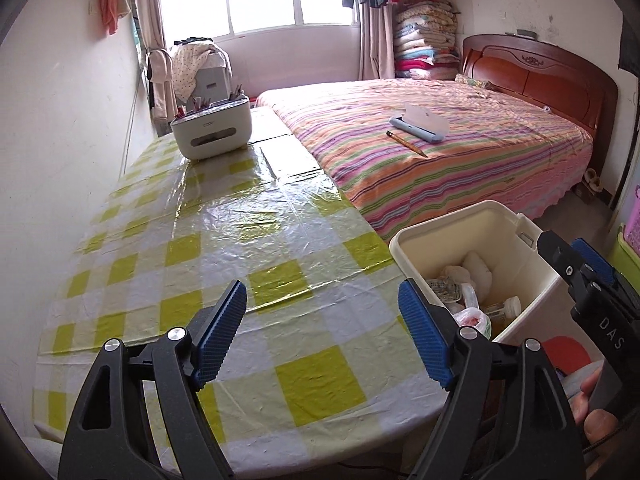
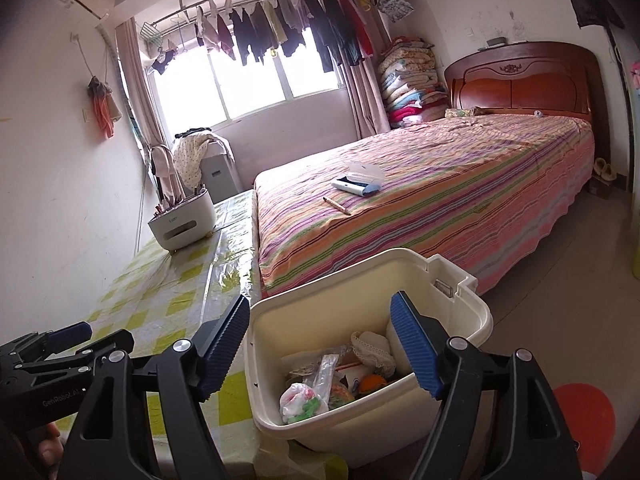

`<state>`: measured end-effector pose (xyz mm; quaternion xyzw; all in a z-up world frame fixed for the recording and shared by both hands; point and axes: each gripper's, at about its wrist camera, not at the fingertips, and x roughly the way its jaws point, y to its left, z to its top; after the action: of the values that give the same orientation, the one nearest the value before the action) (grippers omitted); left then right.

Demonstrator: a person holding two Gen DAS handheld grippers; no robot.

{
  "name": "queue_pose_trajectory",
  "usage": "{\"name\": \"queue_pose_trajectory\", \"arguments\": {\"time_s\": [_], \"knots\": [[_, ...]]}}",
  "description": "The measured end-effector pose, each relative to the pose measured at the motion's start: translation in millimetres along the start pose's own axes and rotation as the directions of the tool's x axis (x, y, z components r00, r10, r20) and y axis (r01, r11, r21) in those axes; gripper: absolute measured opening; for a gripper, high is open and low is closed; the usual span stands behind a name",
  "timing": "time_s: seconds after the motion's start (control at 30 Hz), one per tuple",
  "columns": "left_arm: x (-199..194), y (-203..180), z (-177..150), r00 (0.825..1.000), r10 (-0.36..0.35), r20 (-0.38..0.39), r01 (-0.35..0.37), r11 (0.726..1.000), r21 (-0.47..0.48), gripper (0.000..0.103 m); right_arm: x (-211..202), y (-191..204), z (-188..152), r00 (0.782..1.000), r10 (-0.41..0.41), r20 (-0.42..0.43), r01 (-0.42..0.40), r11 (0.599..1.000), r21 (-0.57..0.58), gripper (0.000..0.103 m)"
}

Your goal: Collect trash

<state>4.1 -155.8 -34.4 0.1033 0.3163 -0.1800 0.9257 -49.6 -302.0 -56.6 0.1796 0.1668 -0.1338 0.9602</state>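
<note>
Both empty: left gripper [image 1: 322, 334] gapes over the desk [image 1: 224, 240] beside the bin [image 2: 360, 280], right gripper [image 2: 320, 344] spread above it.

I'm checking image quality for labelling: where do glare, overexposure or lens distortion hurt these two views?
Left wrist view: window blown out white, strong glare on the checked plastic tablecloth, fisheye bends the walls. Right wrist view: the window is also overexposed, hanging clothes backlit and dark, corners vignetted; trash bin contents stay readable.
</note>
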Motion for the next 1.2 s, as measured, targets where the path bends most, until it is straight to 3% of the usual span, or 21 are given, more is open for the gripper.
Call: {"name": "queue_pose_trajectory", "arguments": {"time_s": [0.1, 0.27, 0.57, 1.2], "knots": [[-12.5, 14.4, -1.7, 0.999, -0.011, 0.032, 0.013, 0.999, -0.046, 0.084, -0.2, 14.2, -0.9, 1.000, 0.000, 0.022, 0.001, 0.999, -0.039, 0.076], [-33.6, 29.0, -2.3, 0.989, 0.054, 0.136, -0.047, 0.997, -0.056, 0.087, 12.9, 37.7, -0.8, 1.000, 0.002, -0.004, -0.003, 0.997, -0.077, 0.077], [-41.0, 50.9, -4.4, 0.988, 0.057, 0.143, -0.039, 0.991, -0.127, 0.088, 25.0, 66.3, -5.8, 1.000, -0.002, -0.020, -0.001, 0.990, -0.138, 0.078], [-36.8, 49.6, -9.1, 0.984, 0.091, 0.150, -0.075, 0.991, -0.113, 0.089, 30.8, 67.4, -7.8, 0.999, -0.029, -0.024, 0.025, 0.990, -0.140, 0.078]]}}
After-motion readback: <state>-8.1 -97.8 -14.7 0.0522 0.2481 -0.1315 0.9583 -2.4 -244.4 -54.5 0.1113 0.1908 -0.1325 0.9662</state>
